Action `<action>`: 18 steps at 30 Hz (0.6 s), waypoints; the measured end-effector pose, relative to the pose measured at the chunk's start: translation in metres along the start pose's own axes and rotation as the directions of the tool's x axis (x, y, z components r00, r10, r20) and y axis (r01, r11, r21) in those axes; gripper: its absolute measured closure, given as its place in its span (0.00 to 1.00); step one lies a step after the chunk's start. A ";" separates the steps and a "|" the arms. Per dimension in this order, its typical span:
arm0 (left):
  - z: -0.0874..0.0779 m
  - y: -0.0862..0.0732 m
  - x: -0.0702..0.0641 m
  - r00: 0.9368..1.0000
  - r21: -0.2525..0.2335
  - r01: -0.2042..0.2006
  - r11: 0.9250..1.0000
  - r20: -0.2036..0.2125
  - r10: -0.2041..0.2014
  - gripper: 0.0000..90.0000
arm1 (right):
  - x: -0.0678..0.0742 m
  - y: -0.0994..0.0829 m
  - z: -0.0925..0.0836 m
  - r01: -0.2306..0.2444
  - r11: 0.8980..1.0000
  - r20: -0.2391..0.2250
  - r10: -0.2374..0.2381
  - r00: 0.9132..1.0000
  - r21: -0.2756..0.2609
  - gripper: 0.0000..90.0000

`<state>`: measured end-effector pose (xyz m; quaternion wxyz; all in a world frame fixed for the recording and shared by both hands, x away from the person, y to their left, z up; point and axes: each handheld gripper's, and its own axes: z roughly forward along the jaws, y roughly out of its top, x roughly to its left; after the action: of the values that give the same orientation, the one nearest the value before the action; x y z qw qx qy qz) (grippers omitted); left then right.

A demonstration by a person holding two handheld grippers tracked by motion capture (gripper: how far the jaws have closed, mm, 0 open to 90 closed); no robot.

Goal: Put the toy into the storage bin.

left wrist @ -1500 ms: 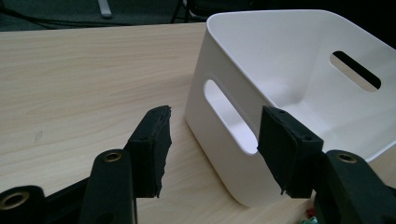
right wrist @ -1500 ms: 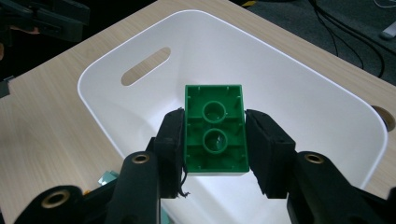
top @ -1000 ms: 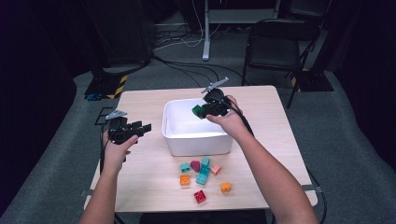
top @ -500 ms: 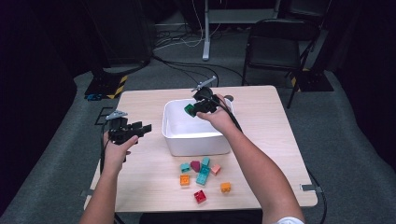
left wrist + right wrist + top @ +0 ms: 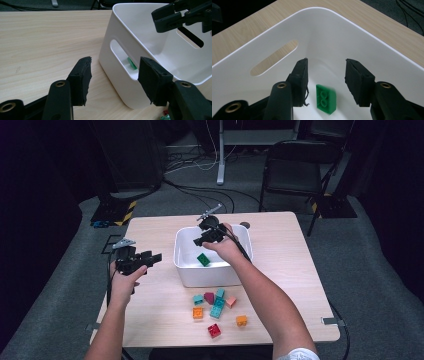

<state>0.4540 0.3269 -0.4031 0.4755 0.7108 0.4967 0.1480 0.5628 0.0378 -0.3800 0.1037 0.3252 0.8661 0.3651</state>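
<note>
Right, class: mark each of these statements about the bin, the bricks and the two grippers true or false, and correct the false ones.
1. A green brick is inside the white bin. True.
2. The right gripper is shut on the green brick. False: its jaws are open, the brick below them.
3. The left gripper is inside the bin. False: it is beside it, open.
4. Loose bricks lie on the table in front of the bin. True.
</note>
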 end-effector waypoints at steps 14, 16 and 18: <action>0.002 -0.001 -0.001 1.000 0.010 -0.001 1.000 -0.009 0.002 0.48 | 0.026 -0.009 -0.071 0.047 0.995 -0.036 -0.050 0.998 -0.086 0.51; 0.002 -0.001 -0.002 1.000 0.011 -0.002 1.000 -0.008 0.002 0.48 | 0.030 -0.014 -0.081 0.046 0.994 -0.062 -0.052 0.997 -0.102 0.48; 0.002 -0.001 -0.003 1.000 0.014 -0.004 1.000 -0.007 0.004 0.48 | 0.035 -0.021 -0.088 0.055 0.993 -0.064 -0.063 0.996 -0.108 0.48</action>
<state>0.4538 0.3235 -0.4048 0.4685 0.7145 0.4980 0.1483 0.4887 -0.0010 -0.3299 0.1026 0.2811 0.8577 0.4180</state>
